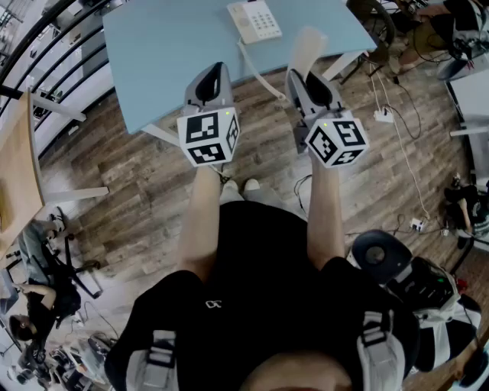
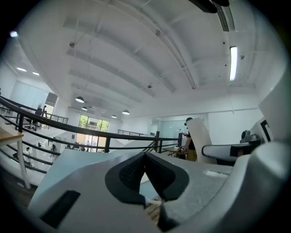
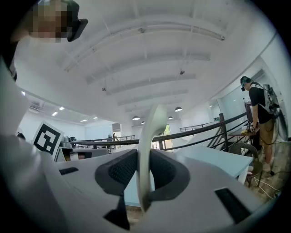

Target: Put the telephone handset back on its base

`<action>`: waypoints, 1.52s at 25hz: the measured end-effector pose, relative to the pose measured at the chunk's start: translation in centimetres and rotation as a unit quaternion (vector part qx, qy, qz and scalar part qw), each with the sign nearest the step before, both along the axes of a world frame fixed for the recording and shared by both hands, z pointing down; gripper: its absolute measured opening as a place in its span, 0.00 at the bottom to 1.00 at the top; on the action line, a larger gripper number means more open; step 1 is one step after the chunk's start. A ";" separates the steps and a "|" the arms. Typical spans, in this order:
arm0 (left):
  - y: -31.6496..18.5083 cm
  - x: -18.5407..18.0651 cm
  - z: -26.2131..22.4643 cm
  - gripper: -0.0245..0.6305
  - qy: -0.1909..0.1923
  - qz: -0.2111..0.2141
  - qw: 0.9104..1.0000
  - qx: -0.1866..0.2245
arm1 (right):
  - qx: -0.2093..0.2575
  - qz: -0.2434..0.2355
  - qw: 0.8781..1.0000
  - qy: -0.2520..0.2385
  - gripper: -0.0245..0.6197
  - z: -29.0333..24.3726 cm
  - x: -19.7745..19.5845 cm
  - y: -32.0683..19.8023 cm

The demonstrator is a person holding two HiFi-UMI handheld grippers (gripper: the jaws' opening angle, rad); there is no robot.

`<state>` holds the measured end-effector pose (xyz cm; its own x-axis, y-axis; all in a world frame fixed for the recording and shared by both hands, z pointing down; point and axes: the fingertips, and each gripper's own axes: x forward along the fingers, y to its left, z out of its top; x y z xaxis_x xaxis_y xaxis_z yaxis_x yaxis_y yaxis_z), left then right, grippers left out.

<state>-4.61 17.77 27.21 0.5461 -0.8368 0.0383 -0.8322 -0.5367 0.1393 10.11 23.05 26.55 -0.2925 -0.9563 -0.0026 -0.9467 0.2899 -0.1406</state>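
The white telephone base (image 1: pixel 254 21) with its keypad sits near the front edge of the light blue table (image 1: pixel 168 53). Its cord (image 1: pixel 260 72) hangs off that edge toward the floor. My right gripper (image 1: pixel 304 73) is shut on the cream handset (image 1: pixel 307 47), which stands upright in front of the table, to the right of the base. In the right gripper view the handset (image 3: pixel 148 150) is pinched between the black pads (image 3: pixel 122 170). My left gripper (image 1: pixel 216 69) hovers beside it, shut, and the left gripper view shows its pads (image 2: pixel 134 173) meeting with nothing held.
A wooden desk (image 1: pixel 15 168) stands at the left beside a black railing (image 1: pixel 46 38). A power strip (image 1: pixel 383 116) and cables lie on the wood floor at the right. A chair (image 1: pixel 382 256) is at the lower right. A person (image 3: pixel 259 113) stands beyond the table.
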 end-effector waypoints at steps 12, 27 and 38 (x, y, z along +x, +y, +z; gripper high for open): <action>0.9 1.7 -0.3 0.04 0.004 -0.006 1.000 0.003 | 0.004 -0.001 1.000 -0.011 0.17 -0.3 2.2 0.6; 2.2 4.8 -1.8 0.04 0.011 -0.012 1.000 0.026 | 0.014 0.003 1.000 -0.024 0.16 -1.3 7.2 1.9; 0.7 0.4 -1.4 0.04 0.000 -0.067 0.998 0.022 | 0.014 -0.031 0.999 -0.039 0.16 -0.6 5.0 -0.9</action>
